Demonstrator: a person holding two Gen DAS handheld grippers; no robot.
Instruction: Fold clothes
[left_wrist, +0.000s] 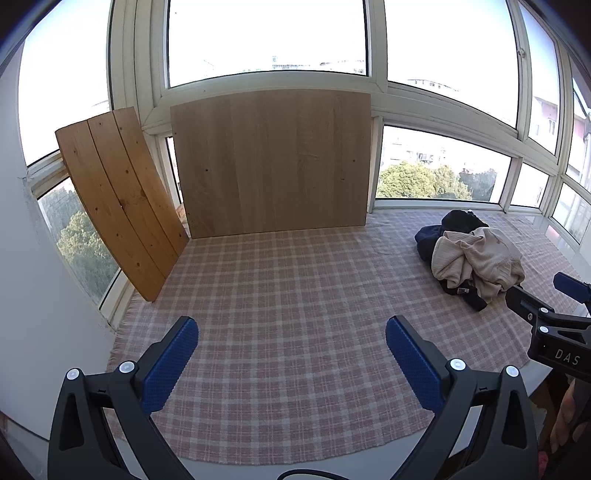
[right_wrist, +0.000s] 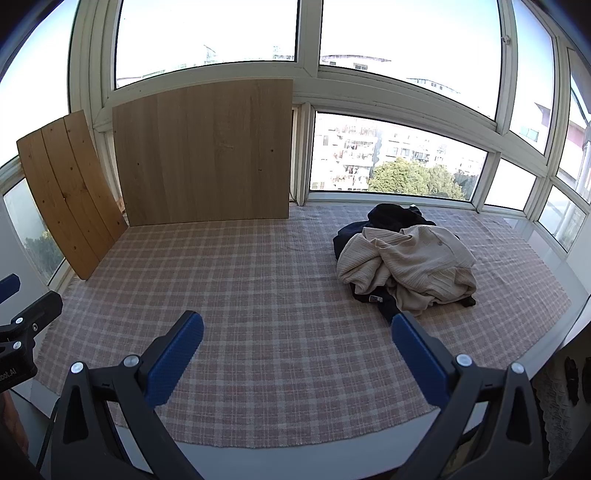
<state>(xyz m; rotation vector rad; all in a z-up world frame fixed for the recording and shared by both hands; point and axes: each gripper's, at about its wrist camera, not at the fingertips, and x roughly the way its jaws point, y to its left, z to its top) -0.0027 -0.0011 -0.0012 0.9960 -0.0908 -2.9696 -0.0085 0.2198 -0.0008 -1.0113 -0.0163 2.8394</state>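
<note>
Over at the far left of both views, a slatted pine board (left_wrist: 118, 199) leans tilted against the window, and just right of it a paler wooden panel (left_wrist: 271, 162) stands upright against the window frame (left_wrist: 376, 83), its bottom edge on the checked cloth (left_wrist: 288, 295) that covers the surface.

Low in the left wrist view, my left gripper (left_wrist: 291, 352) hangs with its jaws spread wide, blue pads facing each other over bare cloth and nothing between them. My right gripper (right_wrist: 297, 352) shows the same in its own view: wide open, empty, above the cloth.

To the right lies the heap of clothes (right_wrist: 402, 254), a cream ribbed garment (right_wrist: 410, 266) crumpled on top of dark garments (right_wrist: 391, 218); how many dark pieces there are I cannot quite tell. In the right wrist view the heap sits right of centre, just beyond my right-hand pad. In the left wrist view it is pushed toward the right edge.

Only the left wrist view shows my right gripper from outside, at the right edge, with part of a hand (left_wrist: 567, 417) below it; only the right wrist view shows the apartment blocks (right_wrist: 354, 151) clearly.
</note>
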